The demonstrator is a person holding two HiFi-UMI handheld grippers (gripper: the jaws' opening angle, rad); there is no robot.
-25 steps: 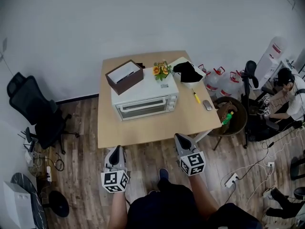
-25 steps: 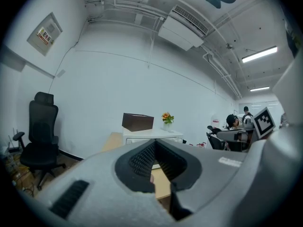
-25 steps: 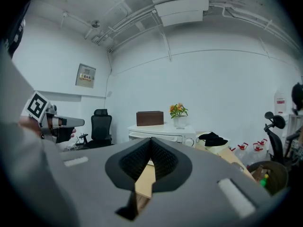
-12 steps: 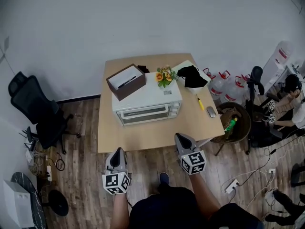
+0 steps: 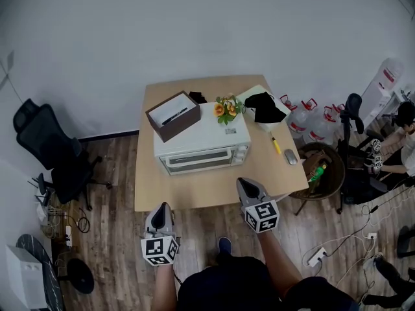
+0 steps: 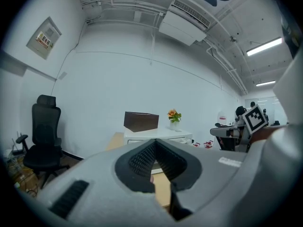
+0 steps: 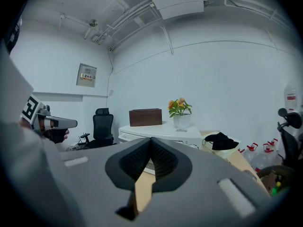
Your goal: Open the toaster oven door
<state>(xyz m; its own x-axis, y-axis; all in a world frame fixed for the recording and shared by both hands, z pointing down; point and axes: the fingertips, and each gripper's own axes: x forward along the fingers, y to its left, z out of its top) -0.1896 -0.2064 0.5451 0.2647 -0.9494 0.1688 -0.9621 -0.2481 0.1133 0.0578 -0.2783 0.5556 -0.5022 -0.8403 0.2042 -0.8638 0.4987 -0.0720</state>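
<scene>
The white toaster oven [image 5: 202, 141] stands on a light wooden table [image 5: 194, 188] with its glass door [image 5: 196, 161] closed and facing me. A brown box [image 5: 172, 115] and a small pot of orange flowers [image 5: 226, 109] rest on its top. My left gripper [image 5: 161, 208] hangs over the floor just before the table's near edge, shut and holding nothing. My right gripper [image 5: 244, 186] is at the near edge, right of the oven front, also shut and holding nothing. Both gripper views show the oven [image 6: 158, 135] [image 7: 161, 131] some way ahead, beyond the left gripper [image 6: 154, 143] and the right gripper [image 7: 151, 141].
A black cloth [image 5: 264, 107], a yellow pen [image 5: 275, 144] and a mouse [image 5: 290, 157] lie on the table's right side. A black office chair [image 5: 48, 151] stands to the left. Water jugs [image 5: 305, 118], a round stool with a green bottle [image 5: 321, 167] and a seated person [image 5: 402, 135] are to the right.
The head view has shifted, so the table and oven sit slightly lower and further right in the picture. Both grippers keep nearly the same places, still shut.
</scene>
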